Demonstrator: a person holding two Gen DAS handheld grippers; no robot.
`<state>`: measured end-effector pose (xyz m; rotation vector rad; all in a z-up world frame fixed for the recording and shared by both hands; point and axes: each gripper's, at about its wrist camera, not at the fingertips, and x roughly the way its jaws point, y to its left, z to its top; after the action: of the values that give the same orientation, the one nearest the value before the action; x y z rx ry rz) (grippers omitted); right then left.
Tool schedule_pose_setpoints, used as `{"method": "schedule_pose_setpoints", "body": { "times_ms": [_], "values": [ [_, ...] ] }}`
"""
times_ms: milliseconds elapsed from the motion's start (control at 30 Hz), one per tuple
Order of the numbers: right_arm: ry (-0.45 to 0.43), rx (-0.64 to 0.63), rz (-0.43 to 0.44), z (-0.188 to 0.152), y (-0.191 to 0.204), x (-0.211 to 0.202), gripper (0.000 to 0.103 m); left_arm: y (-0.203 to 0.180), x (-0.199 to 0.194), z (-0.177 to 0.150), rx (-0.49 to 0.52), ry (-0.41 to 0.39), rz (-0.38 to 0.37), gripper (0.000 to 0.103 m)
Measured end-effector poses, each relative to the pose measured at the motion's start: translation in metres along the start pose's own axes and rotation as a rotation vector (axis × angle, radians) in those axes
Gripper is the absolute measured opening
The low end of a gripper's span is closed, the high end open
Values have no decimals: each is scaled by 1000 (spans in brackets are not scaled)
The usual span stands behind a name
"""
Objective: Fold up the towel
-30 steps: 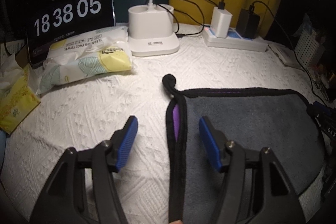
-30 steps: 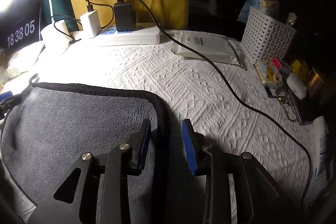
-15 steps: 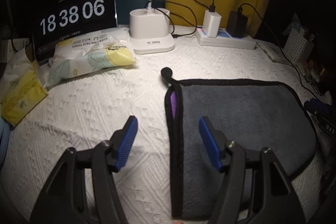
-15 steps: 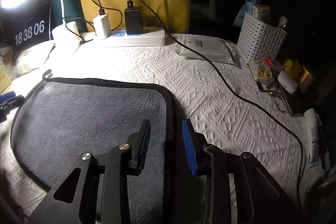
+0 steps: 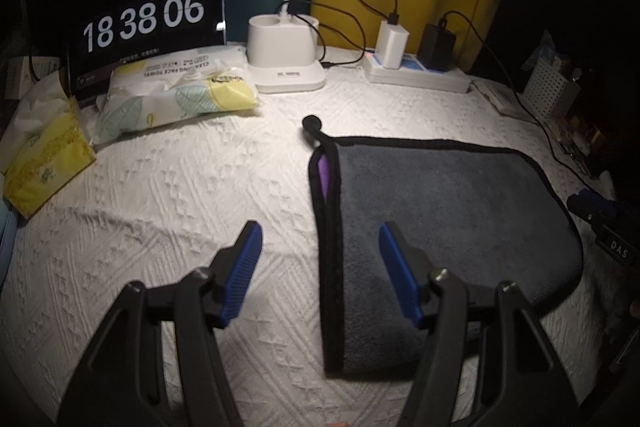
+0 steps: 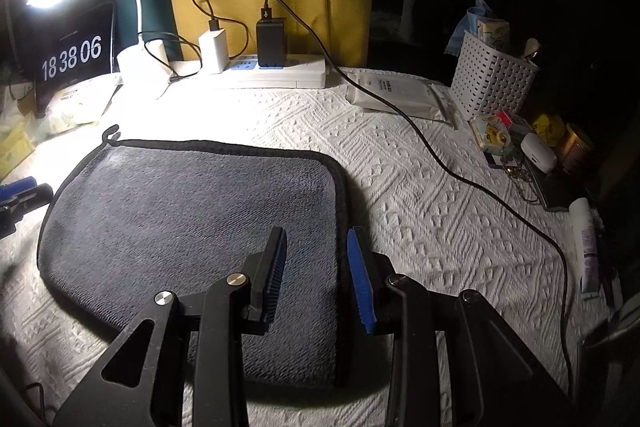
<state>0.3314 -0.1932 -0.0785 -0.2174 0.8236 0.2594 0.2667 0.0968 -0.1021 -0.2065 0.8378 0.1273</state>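
I see the grey plush towel (image 5: 448,211), black-trimmed with a hanging loop (image 5: 312,123) and a sliver of purple underside, lying folded flat on the white embossed surface (image 5: 168,195). My left tongs (image 5: 320,271) hang spread wide over its left hem, empty; my right tongs (image 6: 316,275) are released over its right hem.

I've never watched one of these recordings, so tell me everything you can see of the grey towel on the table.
The towel is dark grey and plush, edged in black binding, with a small black hanging loop at one far corner. It lies flat on the white textured tablecloth, already folded double: a purple underlayer peeks out along its left edge. Both grippers are open above its near edges, gripping nothing.
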Motion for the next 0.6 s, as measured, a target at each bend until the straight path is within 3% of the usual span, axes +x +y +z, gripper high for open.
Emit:
{"method": "schedule_pose_setpoints", "body": {
  "times_ms": [600],
  "values": [
    [-4,-9,6,-21,10,-26,34,-4,-32,-19,16,-27,-40,62]
  ]
}}
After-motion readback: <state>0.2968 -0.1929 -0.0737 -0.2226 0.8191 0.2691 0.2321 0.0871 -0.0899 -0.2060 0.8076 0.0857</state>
